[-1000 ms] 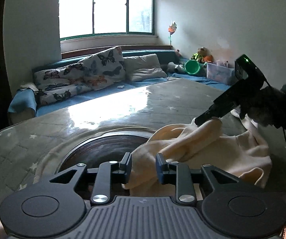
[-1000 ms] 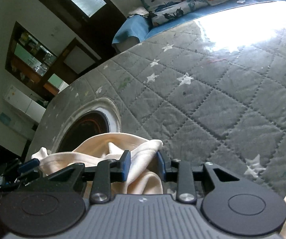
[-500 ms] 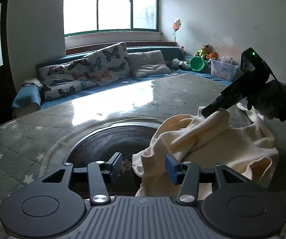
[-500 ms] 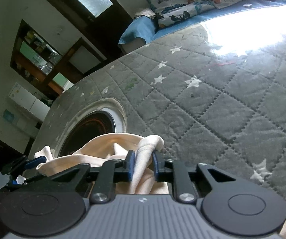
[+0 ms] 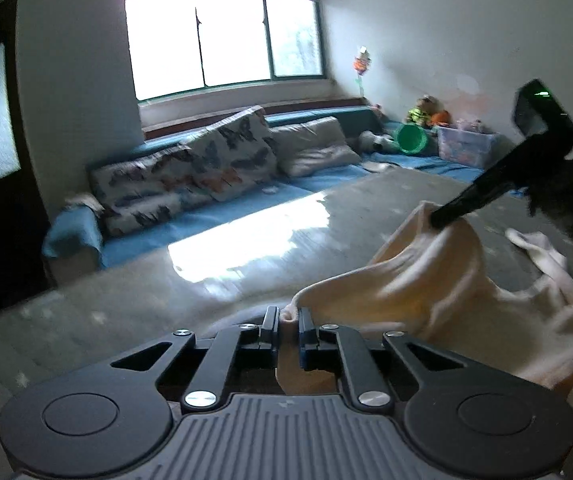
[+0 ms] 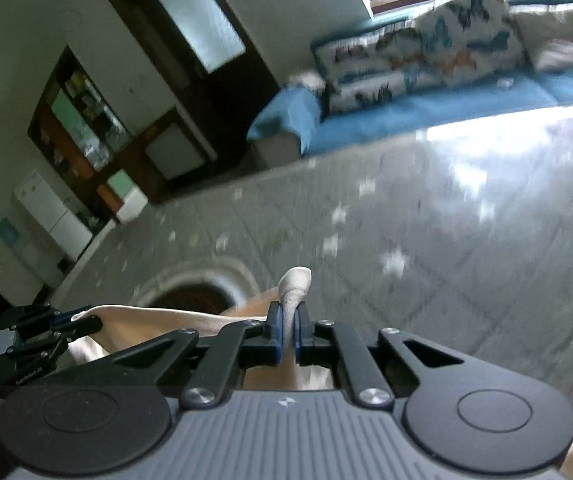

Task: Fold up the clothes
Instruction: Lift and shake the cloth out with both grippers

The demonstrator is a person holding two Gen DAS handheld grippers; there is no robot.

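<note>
Left gripper (image 5: 287,322): a second ago its jaws stood apart around the edge of the cream garment (image 5: 438,280); they widened, and now they are closing on a small fold of the hem, low in the middle of the left view.
Right gripper (image 6: 287,330): its jaws have narrowed step by step and are now clenched on a bunched tip of the cloth, which pokes up above them; in the left view it sits at the right edge, higher than before.
Garment: earlier it lay slumped on the quilted, star-printed surface (image 6: 466,264) – now it is stretched into a taut span between the two grips and partly lifted, its far end trailing at the right of the left view.
Meaning for the task: both corners look secured – the cloth can likely be lifted and spread flat before a first fold.
Risk: both grips hold thin hem, which may slip.
</note>
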